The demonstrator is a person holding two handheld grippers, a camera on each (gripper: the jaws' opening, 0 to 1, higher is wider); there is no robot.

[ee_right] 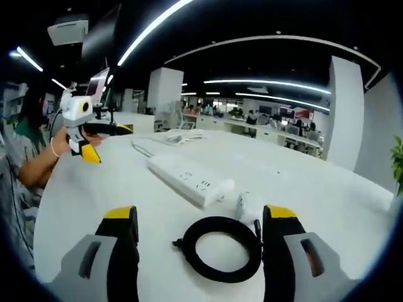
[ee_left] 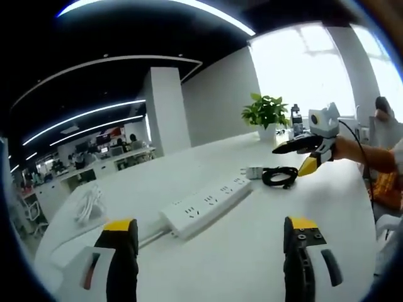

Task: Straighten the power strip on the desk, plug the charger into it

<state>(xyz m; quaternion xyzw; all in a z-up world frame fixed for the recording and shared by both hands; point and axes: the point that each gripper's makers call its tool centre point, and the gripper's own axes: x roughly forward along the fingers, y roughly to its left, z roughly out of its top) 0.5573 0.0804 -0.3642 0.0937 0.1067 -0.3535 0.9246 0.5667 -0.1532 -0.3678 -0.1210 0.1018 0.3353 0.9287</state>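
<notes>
just ahead of parted jaws, charger (ee_right: 247, 204)

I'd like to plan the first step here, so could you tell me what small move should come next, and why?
Probably lower the left gripper onto the near end of the power strip and nudge it square. The strip lies diagonally on the desk, nothing is plugged in, and both grippers stand open and empty. The charger with its coiled black cable lies right before the right gripper, ready afterwards.
</notes>
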